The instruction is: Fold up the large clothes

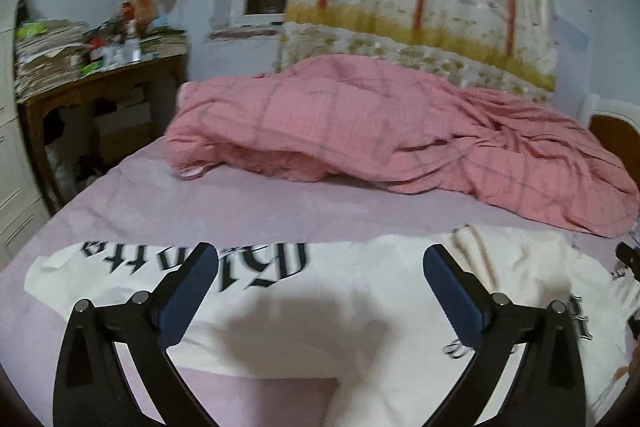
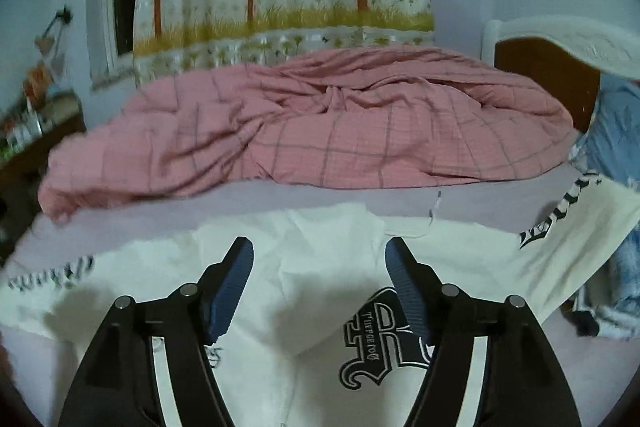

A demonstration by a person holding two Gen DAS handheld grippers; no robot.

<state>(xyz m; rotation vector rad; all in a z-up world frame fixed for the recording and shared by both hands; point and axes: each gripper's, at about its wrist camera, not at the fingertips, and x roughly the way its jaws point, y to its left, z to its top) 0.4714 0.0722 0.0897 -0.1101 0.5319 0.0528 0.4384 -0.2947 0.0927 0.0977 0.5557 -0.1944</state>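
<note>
White printed shirt (image 2: 320,307) lies spread on lilac bed (image 1: 200,195), before pink quilt (image 1: 360,131). Left gripper (image 1: 320,287), right gripper (image 2: 320,279): jaws open, empty. Advice: grip matching edges, fold evenly.

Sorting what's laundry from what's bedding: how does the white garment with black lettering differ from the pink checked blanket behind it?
The white garment with black gothic lettering lies spread fairly flat at the near edge of the bed; the pink checked blanket is bunched into a rumpled heap farther back, by the curtain. The garment is plain white with printed letters, the blanket pink with thin grid lines. Both rest on the lilac bedsheet.
</note>
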